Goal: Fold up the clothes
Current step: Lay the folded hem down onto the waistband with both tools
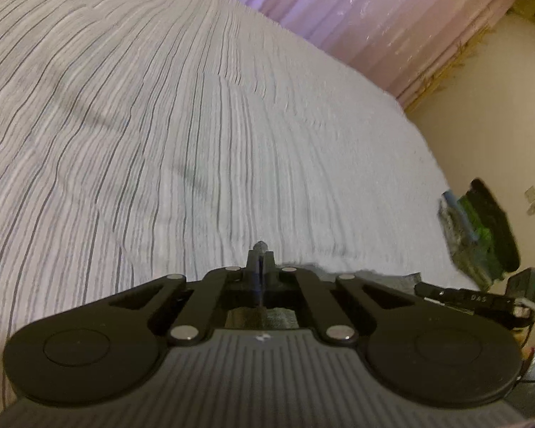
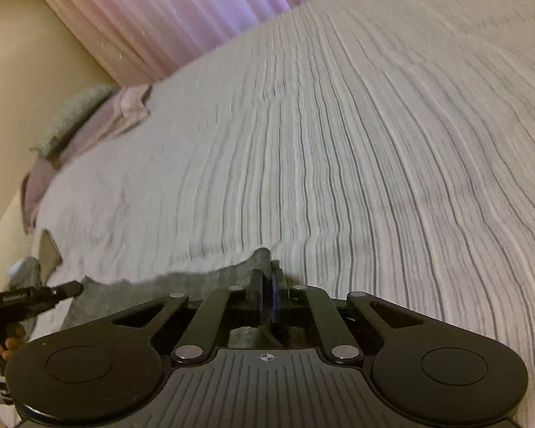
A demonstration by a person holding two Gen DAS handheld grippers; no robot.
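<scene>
- Risk: grey cloth (image 2: pixel 210 281) could slip out of the right gripper (image 2: pixel 267 278); only a thin bit of edge shows between the closed fingers, and any tug across the bed (image 2: pixel 339 142) would pull it free.
- Risk: if the two grippers move unevenly, the cloth would likely sag or fold crooked.
- Right gripper: clamped tight on the grey cloth edge, held low over the near side of the bed, pointing across it toward the curtain (image 2: pixel 167 10).
- Left gripper (image 1: pixel 259 255): fingers pressed together; a grey scrap shows under the linkage, but I cannot tell if it is pinched.
- Left gripper is also low at the near bed edge, level, aimed across the striped cover.
- Cloth: hangs at the near bed edge below both grippers, mostly hidden by them; both views are blurred.
- Pink and grey-green clothes (image 2: pixel 89 121) lie at the far bed edge, well apart.
</scene>
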